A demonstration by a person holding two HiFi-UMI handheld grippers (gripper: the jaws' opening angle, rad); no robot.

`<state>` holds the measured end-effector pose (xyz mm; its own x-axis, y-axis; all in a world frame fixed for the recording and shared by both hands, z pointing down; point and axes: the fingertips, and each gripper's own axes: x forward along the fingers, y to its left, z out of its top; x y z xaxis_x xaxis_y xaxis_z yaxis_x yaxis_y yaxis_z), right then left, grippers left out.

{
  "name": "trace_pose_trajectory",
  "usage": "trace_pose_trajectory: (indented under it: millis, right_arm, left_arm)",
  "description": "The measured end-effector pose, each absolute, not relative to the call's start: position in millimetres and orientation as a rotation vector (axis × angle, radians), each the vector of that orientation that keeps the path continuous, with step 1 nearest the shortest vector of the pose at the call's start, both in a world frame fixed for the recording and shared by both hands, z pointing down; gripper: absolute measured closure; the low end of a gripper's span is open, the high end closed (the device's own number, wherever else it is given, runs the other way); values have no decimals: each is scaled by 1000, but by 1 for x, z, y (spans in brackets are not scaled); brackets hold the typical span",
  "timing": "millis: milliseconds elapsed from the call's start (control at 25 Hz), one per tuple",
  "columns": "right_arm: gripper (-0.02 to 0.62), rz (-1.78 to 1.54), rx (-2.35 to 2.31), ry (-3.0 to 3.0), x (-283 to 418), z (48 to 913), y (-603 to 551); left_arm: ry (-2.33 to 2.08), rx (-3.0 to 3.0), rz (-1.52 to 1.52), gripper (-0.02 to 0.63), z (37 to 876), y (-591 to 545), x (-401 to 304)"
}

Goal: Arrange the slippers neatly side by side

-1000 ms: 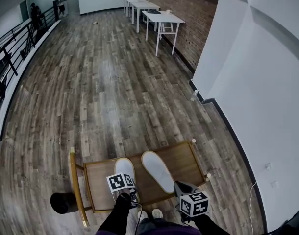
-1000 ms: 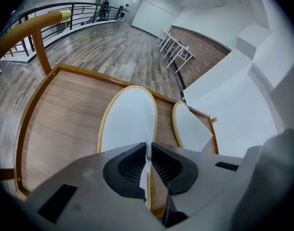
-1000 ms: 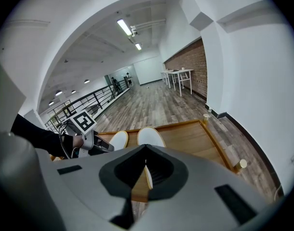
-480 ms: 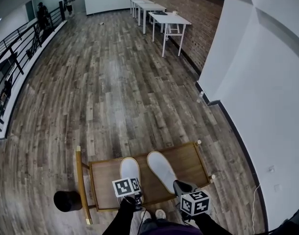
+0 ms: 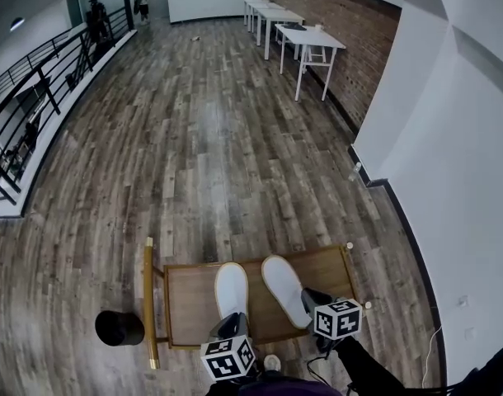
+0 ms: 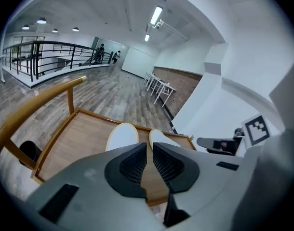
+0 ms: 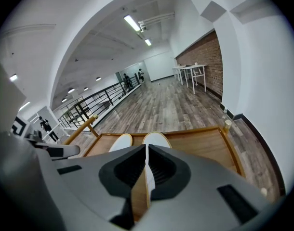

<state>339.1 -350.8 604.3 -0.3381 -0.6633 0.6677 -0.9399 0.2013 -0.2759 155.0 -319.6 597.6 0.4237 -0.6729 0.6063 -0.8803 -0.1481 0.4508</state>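
Two white slippers lie side by side, toes away from me, on a wooden tray cart (image 5: 190, 308). The left slipper (image 5: 232, 289) (image 6: 122, 136) (image 7: 120, 141) lies straight. The right slipper (image 5: 284, 287) (image 6: 159, 137) (image 7: 155, 139) leans slightly left at the toe. My left gripper (image 5: 229, 327) (image 6: 149, 146) hangs just behind the left slipper's heel. Its jaws stand a little open with nothing between them. My right gripper (image 5: 312, 298) (image 7: 146, 148) is shut, with its tips at the right slipper's heel. Whether it pinches the heel edge is unclear.
The cart has a raised rim and a wooden handle bar (image 5: 148, 304) on its left. A black round object (image 5: 119, 327) sits on the floor beside it. A white wall (image 5: 449, 180) runs close on the right. White tables (image 5: 309, 38) stand far back, a railing (image 5: 37, 97) far left.
My left gripper has opened, let go of the left slipper's heel and drawn back toward me. The right gripper stays shut at the right slipper's heel.
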Motion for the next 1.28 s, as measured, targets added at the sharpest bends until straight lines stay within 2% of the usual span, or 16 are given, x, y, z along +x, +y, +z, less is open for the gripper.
trace_pose_trajectory:
  millis: [200, 360, 480, 960, 1000, 1040, 1080, 1280]
  right_arm:
    - [594, 869, 1368, -2015, 345, 631, -377]
    - [489, 883, 1230, -1971, 341, 657, -389]
    - [460, 858, 1107, -1917, 335, 671, -392]
    - [463, 999, 1113, -1706, 340, 710, -390]
    - [487, 998, 1132, -1688, 343, 711, -391]
    - [556, 1000, 1154, -1669, 345, 711, -392]
    - [572, 1010, 1174, -1653, 346, 711, -392]
    - [577, 1205, 1238, -1637, 343, 705, -394]
  left_arm:
    - [-1295, 1910, 267, 566, 593, -291, 154]
    - [-1294, 1924, 273, 566, 593, -278, 145]
    - [-1310, 1907, 283, 567, 597, -270, 134]
    - [-1365, 1875, 310, 568, 596, -258, 109]
    - [-1369, 1873, 312, 568, 596, -259, 108]
    - [-1371, 1872, 315, 568, 596, -259, 107]
    - [-1373, 1872, 318, 568, 596, -260, 106]
    - [-1375, 1876, 317, 566, 595, -263, 105]
